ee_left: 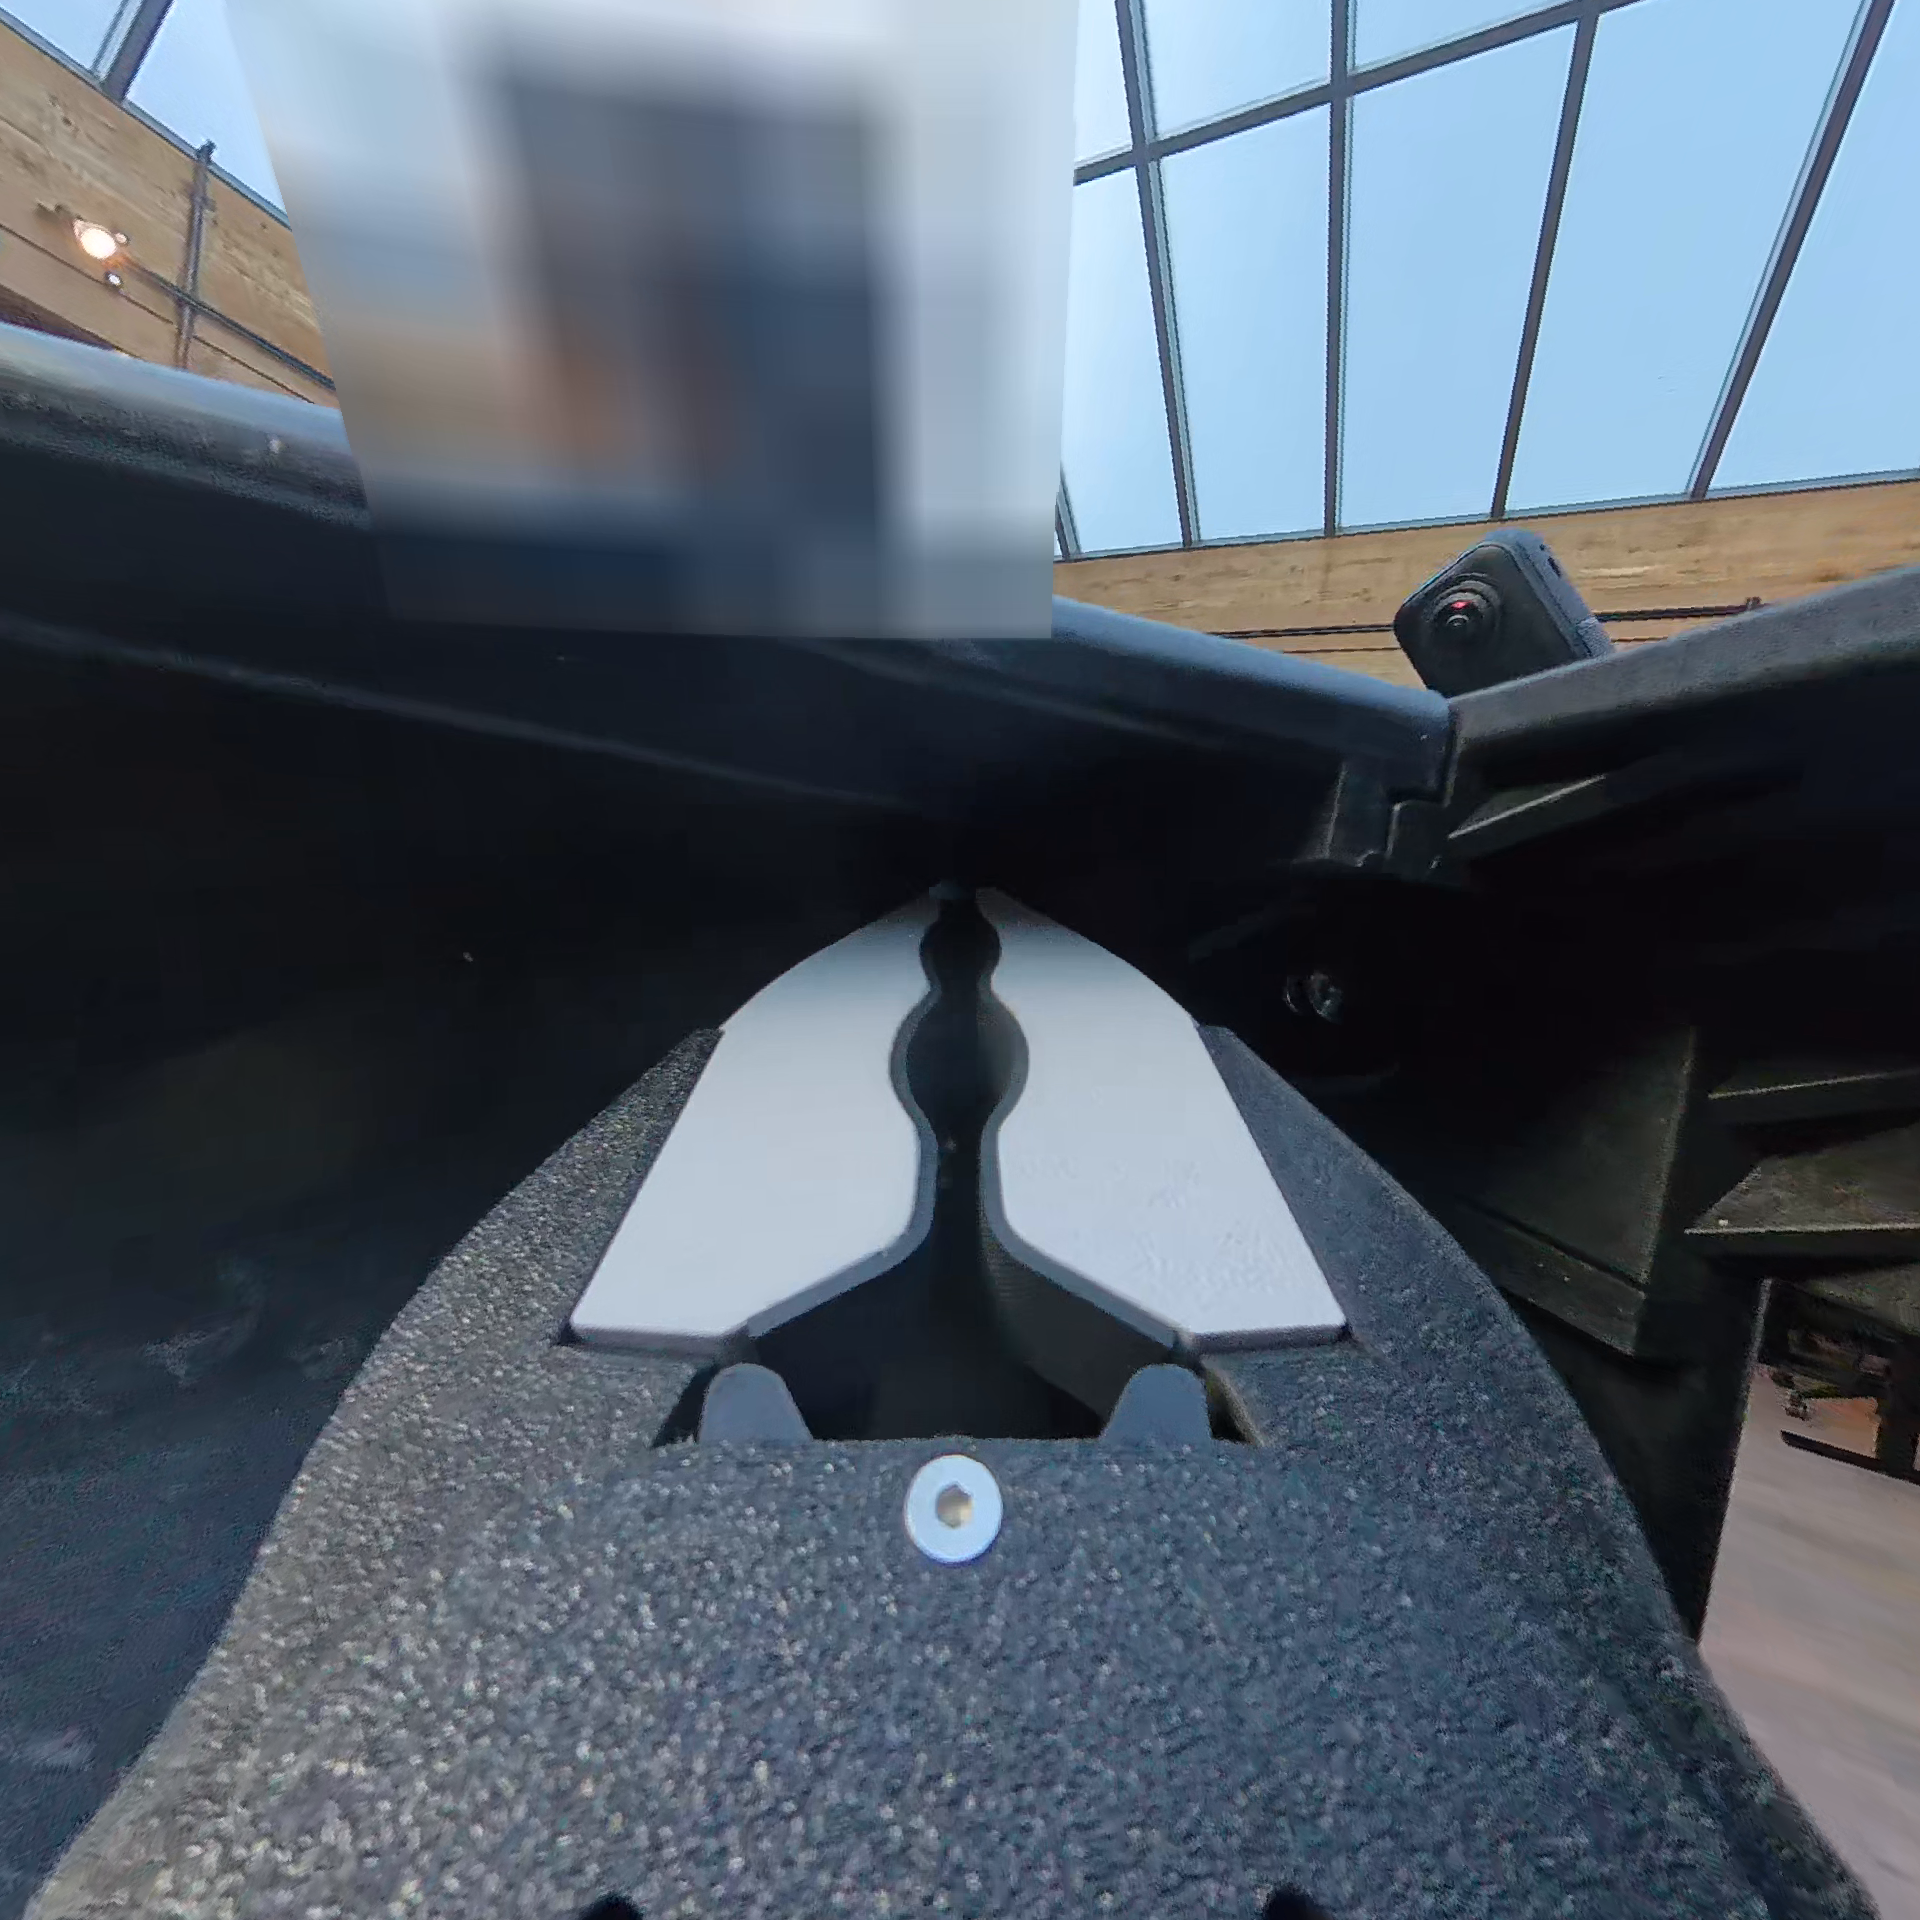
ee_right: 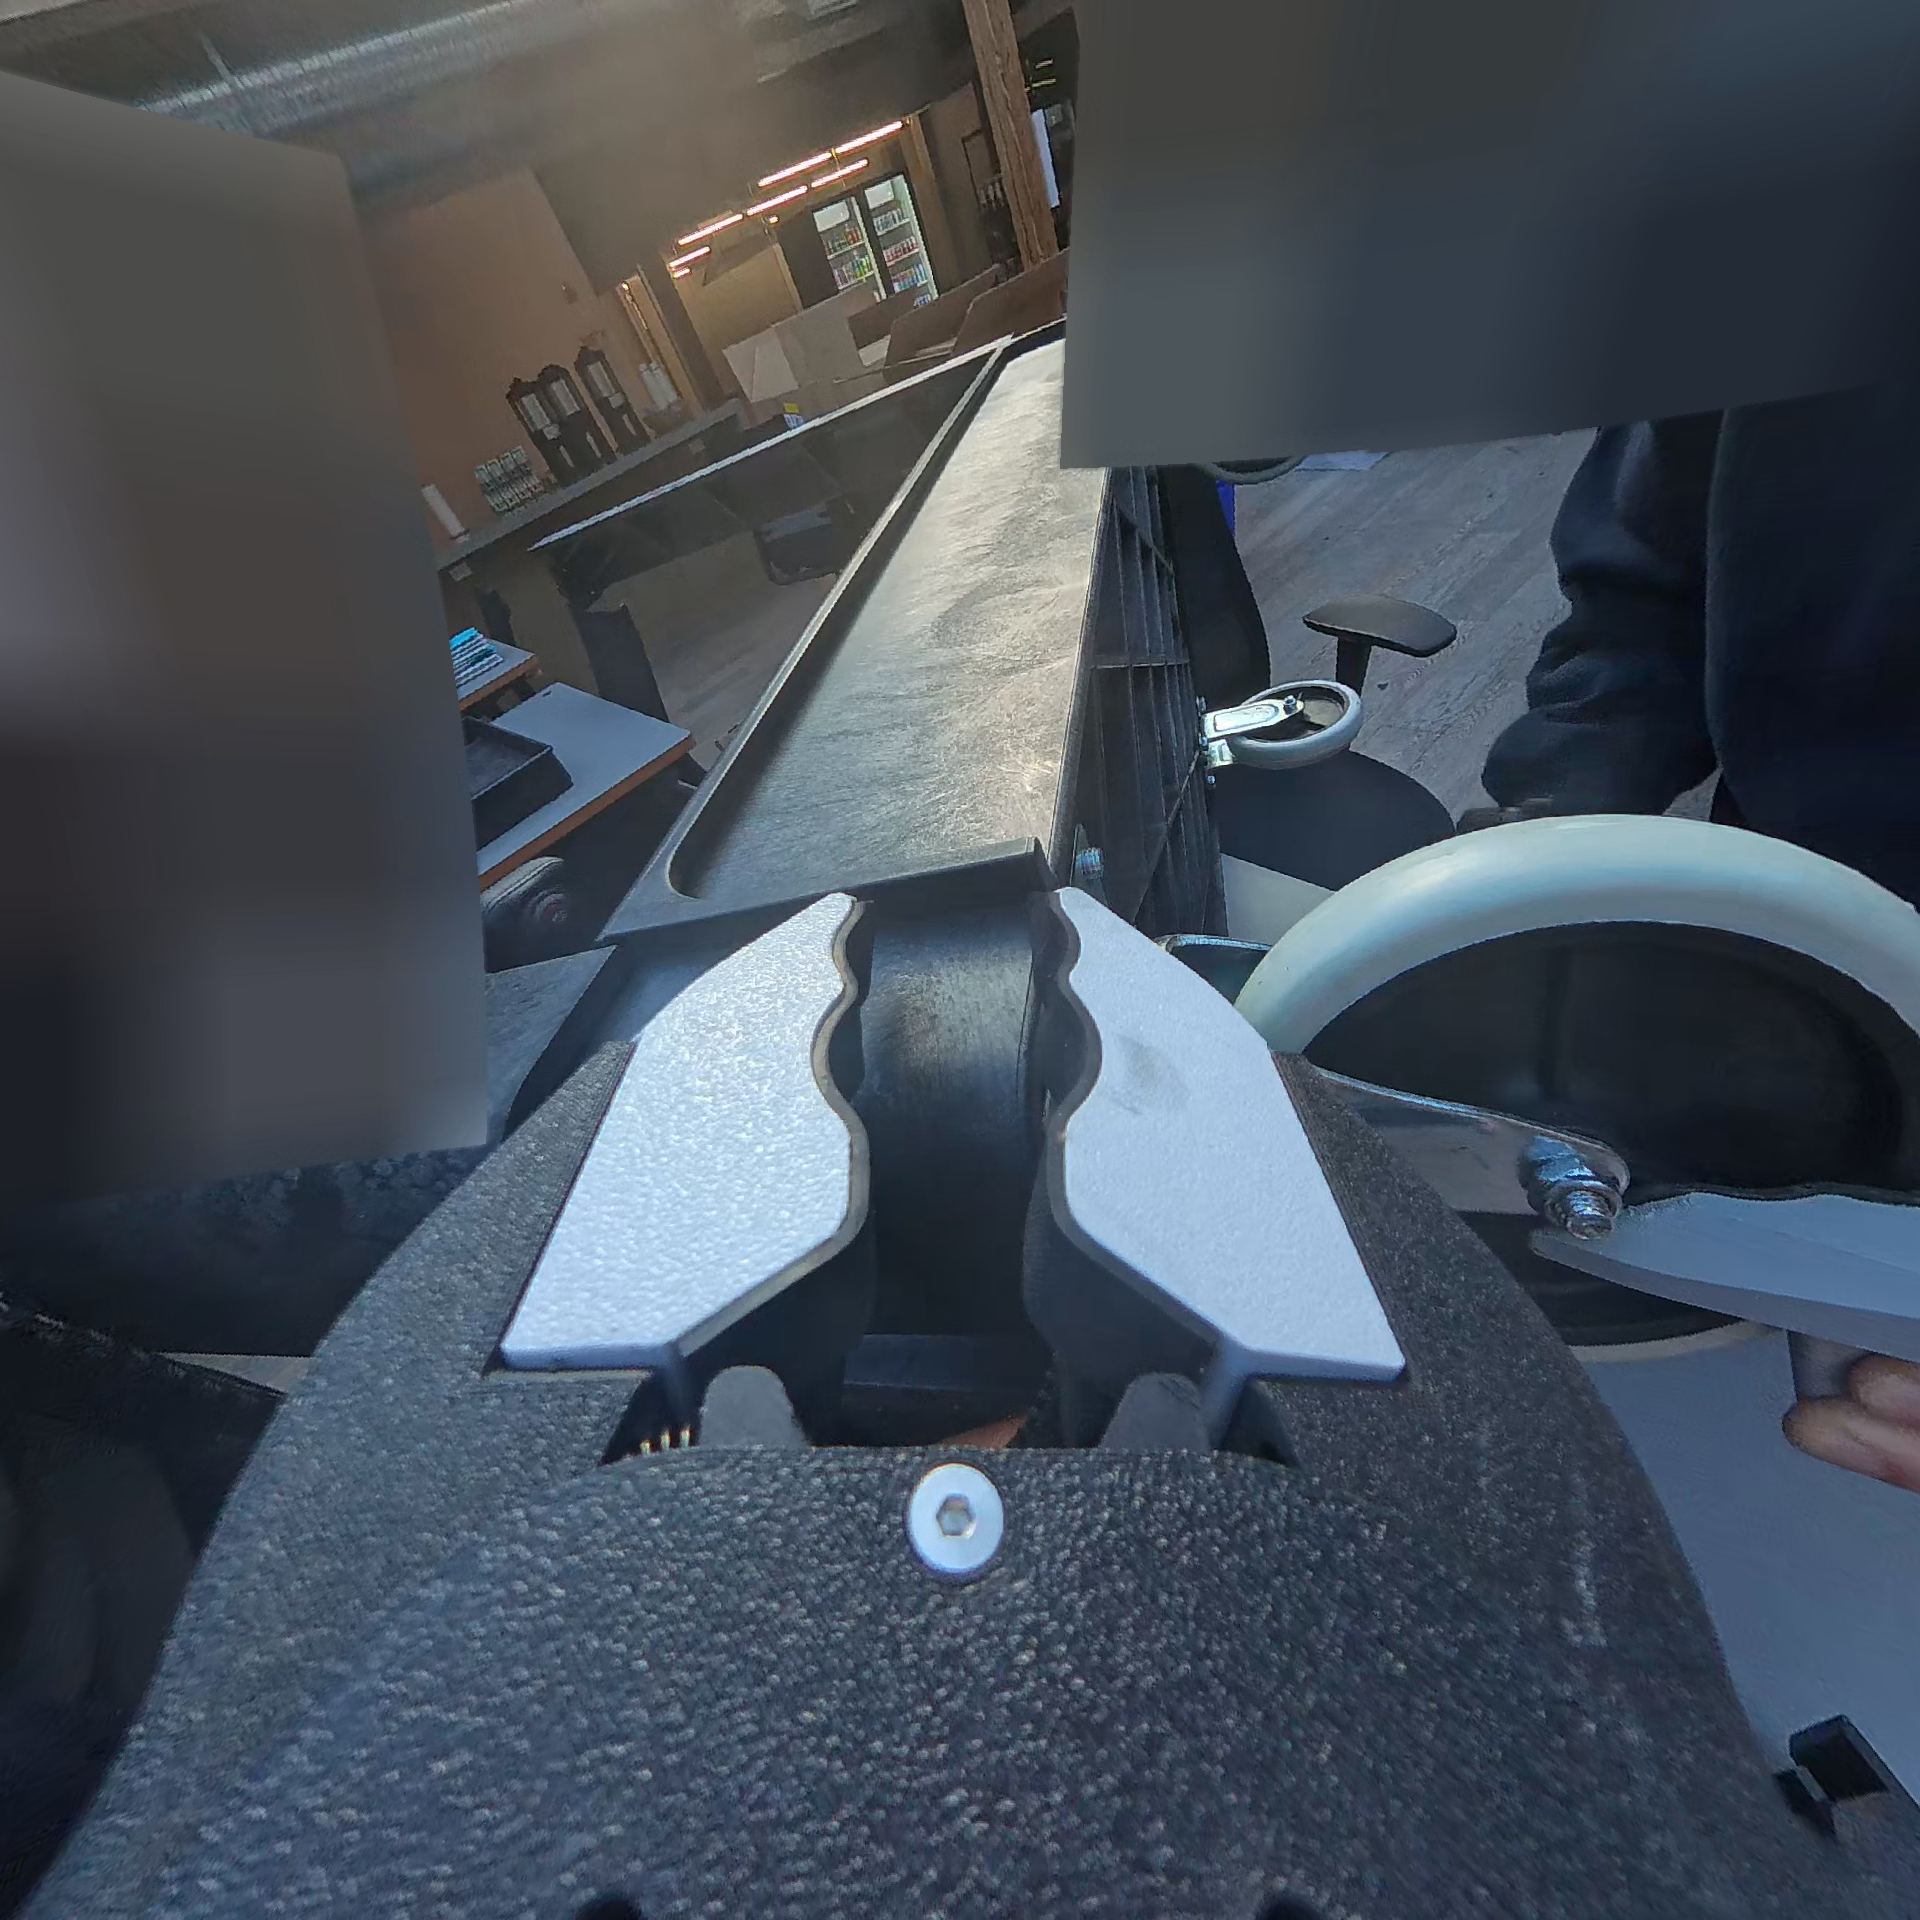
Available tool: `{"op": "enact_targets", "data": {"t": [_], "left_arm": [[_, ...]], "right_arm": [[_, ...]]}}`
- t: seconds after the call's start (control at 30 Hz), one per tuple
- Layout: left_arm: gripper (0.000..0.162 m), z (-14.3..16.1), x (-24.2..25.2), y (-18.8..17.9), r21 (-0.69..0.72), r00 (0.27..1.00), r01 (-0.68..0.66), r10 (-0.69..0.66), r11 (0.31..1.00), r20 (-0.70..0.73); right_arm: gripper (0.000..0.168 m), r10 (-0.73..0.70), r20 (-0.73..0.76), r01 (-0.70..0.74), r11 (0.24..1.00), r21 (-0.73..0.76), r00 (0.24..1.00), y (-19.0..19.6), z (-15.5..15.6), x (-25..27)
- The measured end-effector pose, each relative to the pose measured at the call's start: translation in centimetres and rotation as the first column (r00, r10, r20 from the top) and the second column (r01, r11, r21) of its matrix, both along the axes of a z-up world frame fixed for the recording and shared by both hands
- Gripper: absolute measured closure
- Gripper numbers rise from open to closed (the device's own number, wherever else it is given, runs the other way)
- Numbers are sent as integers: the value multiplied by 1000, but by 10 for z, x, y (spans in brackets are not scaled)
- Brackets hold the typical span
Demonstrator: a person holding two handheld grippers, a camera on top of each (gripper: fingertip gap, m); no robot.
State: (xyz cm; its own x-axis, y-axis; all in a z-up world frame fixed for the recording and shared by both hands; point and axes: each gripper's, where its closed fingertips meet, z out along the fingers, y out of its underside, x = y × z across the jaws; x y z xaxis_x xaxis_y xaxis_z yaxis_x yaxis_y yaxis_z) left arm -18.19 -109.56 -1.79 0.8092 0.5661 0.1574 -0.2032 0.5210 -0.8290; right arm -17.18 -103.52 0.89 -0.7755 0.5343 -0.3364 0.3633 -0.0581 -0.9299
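Observation:
In the left wrist view my left gripper (ee_left: 961, 899) is shut, with its tips against the dark inside of a black plastic cart (ee_left: 623, 831). A small dark bit sits at the tips; I cannot tell whether it is gripped. In the right wrist view my right gripper (ee_right: 951, 904) is shut on a thick black post (ee_right: 945, 1091) of the cart, at the end of its long black tray (ee_right: 935, 623). Just to the right is a white caster wheel (ee_right: 1558, 883). A hand (ee_right: 1849, 1403) holds a grey wrench (ee_right: 1766, 1278) at the wheel's nut (ee_right: 1569, 1195).
A second caster (ee_right: 1288, 727) is farther along the cart. A person in dark clothes (ee_right: 1714, 623) stands at the right, near a chair armrest (ee_right: 1382, 629). A small black camera (ee_left: 1496, 618) sits on the cart's rim. Wooden floor (ee_left: 1818, 1558) shows at lower right. The tips of one gripper are about 8 cm away from the tips of the other.

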Motion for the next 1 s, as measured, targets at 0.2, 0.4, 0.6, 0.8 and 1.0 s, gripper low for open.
{"op": "enact_targets", "data": {"t": [0.2,0.4,0.6,0.8,1.0], "left_arm": [[162,5,-5,-1,-10,999,-34,34,999,-1],[162,-5,-1,0,-32,997,-64,63,997,-43],[162,-15,-8,0,-30,994,-112,112,993,15],[162,-8,4,-12,73,1000,6,-7,997,21],[162,-9,1,-8,277,917,368,-396,887,50]], "right_arm": [[136,-1,-4,1,1000,-10,1000,0,0,0],[136,-7,-6,7,1000,-7,1000,0,0,0],[137,-12,-9,12,1000,-7,1000,1,0,1],[138,-16,-16,16,1000,-10,1000,2,0,1],[138,-6,-13,5,1000,-22,1000,2,0,0]]}}
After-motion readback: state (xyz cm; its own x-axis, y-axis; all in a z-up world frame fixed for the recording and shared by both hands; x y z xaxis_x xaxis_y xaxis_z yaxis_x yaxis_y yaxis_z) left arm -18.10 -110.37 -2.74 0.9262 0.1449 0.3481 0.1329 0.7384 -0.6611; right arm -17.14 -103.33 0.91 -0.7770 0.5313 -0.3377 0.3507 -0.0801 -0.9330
